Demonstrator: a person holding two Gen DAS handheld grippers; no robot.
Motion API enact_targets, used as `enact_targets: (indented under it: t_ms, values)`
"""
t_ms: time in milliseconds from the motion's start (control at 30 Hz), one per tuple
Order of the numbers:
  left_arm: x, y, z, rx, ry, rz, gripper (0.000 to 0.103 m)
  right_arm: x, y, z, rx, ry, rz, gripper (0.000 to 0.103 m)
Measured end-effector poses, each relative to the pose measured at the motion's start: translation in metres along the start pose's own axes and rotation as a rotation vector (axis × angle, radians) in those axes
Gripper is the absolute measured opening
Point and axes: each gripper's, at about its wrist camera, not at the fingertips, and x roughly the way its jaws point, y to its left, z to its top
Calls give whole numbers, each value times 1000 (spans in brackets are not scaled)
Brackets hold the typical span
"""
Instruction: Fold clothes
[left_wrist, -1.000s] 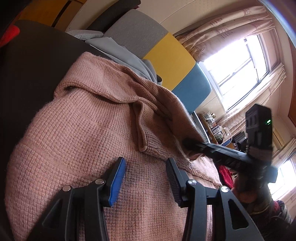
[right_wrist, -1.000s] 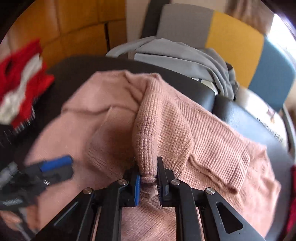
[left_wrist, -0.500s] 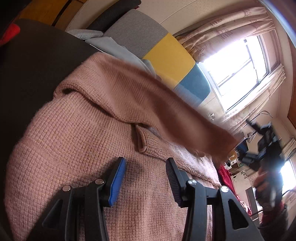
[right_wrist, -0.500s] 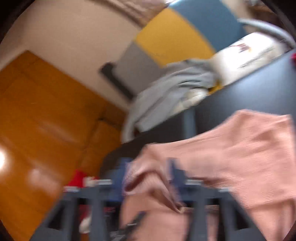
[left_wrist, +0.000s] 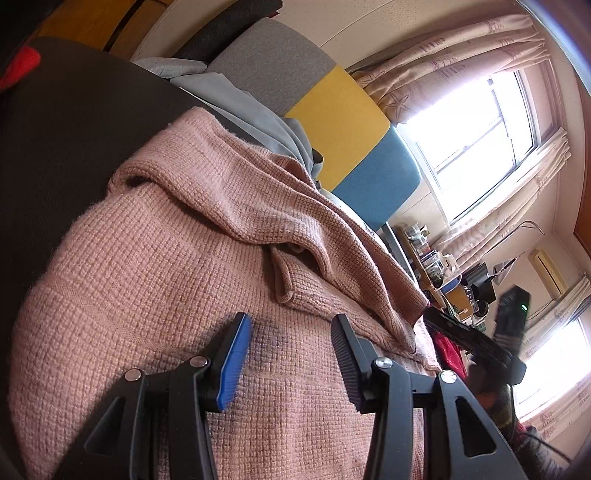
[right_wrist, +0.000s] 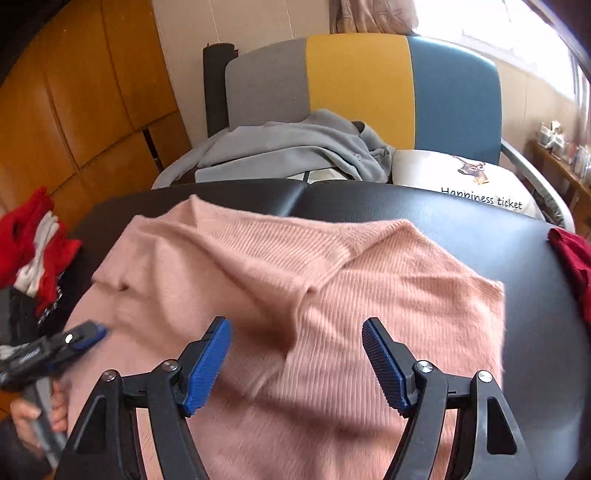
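The pink sweater (right_wrist: 295, 280) lies spread on the black bench (right_wrist: 498, 229), one sleeve folded across its body. Both grippers stand agape and empty: the right hand-held gripper (right_wrist: 295, 354) above the sweater's middle, the left hand-held gripper (left_wrist: 290, 350) low over the knit. The next fold, I judge, wants a grip on an outer edge, carried across level so the sleeve stays flat. The sweater's near hem is cut off below both views, and its surface in the right view is blurred. A grey garment (right_wrist: 295, 147) lies on the chair (right_wrist: 369, 70) beyond.
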Motion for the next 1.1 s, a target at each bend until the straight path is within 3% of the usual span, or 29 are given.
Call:
enact_targets:
  t_ms: [133,167,200,233,367,500,733,833,900,1000,1100]
  values:
    - [-1,-1,1,-10,2,-5,46,25,3,16,-4,6,29,71]
    - [-2,1,3,-33,7,-19,46,30,9,18,-29,11,22,54]
    - [-3,3,5,-56,12,-33,47,36,16,19,-66,27,-19,17]
    - [-4,5,7,-82,15,-49,48,37,21,19,-86,46,-35,9]
    - [-14,26,23,-267,-51,-151,57,32,36,14,-166,89,-76,10]
    - [-11,36,47,-308,-92,-134,61,27,40,17,-239,106,-102,10]
    - [15,45,75,-360,-68,-59,62,-21,46,63,-193,26,6,9]
    - [13,45,83,-377,-94,-28,53,-52,50,86,-178,-26,62,9]
    - [7,43,87,-376,-125,-17,25,-69,49,98,-165,-50,84,9]
    - [-4,29,92,-298,-141,-19,19,-82,31,107,-120,-64,64,9]
    - [-12,21,83,-261,-113,-59,22,-85,8,111,-62,-61,24,9]
